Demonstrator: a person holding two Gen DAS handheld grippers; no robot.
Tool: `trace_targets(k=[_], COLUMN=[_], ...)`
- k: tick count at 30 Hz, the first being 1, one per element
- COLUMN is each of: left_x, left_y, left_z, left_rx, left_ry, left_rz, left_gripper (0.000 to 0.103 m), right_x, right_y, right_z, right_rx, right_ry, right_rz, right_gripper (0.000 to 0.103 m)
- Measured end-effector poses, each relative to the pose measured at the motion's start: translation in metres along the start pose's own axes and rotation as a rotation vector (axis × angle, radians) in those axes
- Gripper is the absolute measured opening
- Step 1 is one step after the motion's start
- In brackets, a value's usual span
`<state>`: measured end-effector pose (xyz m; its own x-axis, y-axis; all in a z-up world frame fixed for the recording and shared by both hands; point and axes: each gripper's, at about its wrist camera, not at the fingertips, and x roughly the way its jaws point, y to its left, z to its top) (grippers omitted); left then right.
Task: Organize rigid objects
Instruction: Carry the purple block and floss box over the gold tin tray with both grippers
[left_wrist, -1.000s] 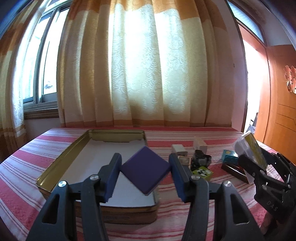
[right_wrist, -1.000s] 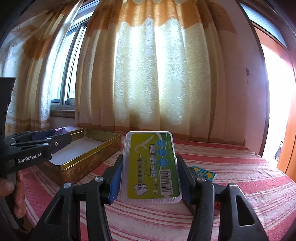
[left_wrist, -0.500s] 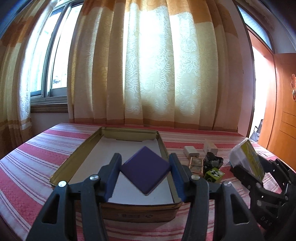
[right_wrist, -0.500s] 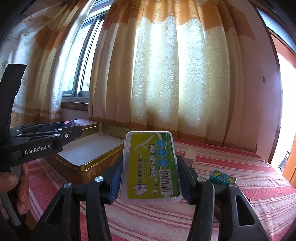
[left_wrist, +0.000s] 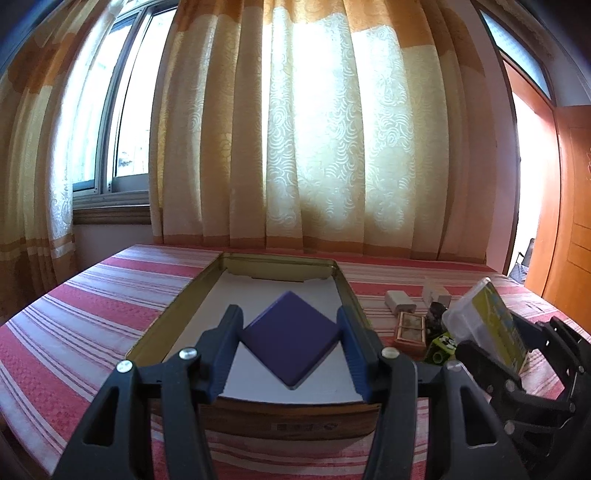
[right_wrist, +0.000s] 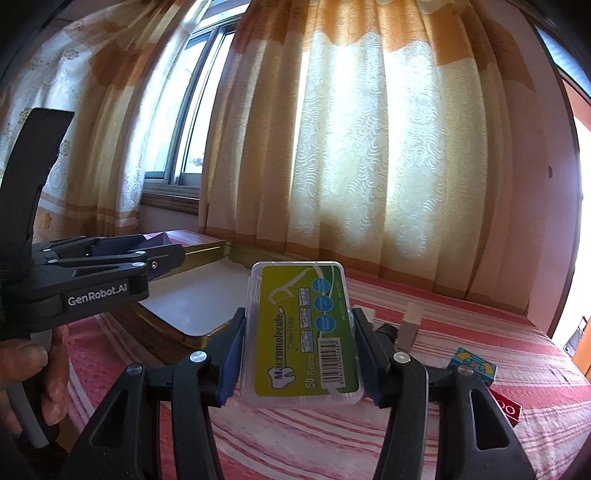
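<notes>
Over the near end of the gold tin (left_wrist: 177, 314), the left gripper (left_wrist: 290, 349) is gripping a purple tile (left_wrist: 290, 341) and the right gripper (right_wrist: 299, 354) is clamping a floss-pick box (right_wrist: 303, 332), both needing lowering inside and releasing.

A cream and orange patterned curtain (left_wrist: 314, 147) hangs at the far side, a window (left_wrist: 122, 122) at far left, an orange wooden door (left_wrist: 569, 221) at right.

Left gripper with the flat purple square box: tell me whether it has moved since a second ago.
Yes. The left gripper, shut on the flat purple square box, has shifted right along the gold metal tin, now centred over its near wall.
</notes>
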<state>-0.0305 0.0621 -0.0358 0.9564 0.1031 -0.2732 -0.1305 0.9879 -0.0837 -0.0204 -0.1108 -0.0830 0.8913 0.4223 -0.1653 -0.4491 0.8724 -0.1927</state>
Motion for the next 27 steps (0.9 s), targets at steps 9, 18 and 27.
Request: trace_targets(k=[9, 18, 27], left_x=[-0.001, 0.001, 0.004], left_y=[0.009, 0.022, 0.034], left_z=[0.000, 0.002, 0.004], left_rx=[-0.007, -0.014, -0.031], left_ry=[0.000, 0.007, 0.027], left_rz=[0.016, 0.043, 0.054], left_gripper=[0.053, 0.053, 0.053], right_x=[0.002, 0.005, 0.011], right_y=[0.010, 0.022, 0.032], right_z=[0.001, 0.002, 0.006], right_rx=[-0.016, -0.029, -0.037], right_ry=[-0.004, -0.004, 0.019], right_rz=[0.023, 0.058, 0.097], right_gripper=[0.056, 0.056, 0.056])
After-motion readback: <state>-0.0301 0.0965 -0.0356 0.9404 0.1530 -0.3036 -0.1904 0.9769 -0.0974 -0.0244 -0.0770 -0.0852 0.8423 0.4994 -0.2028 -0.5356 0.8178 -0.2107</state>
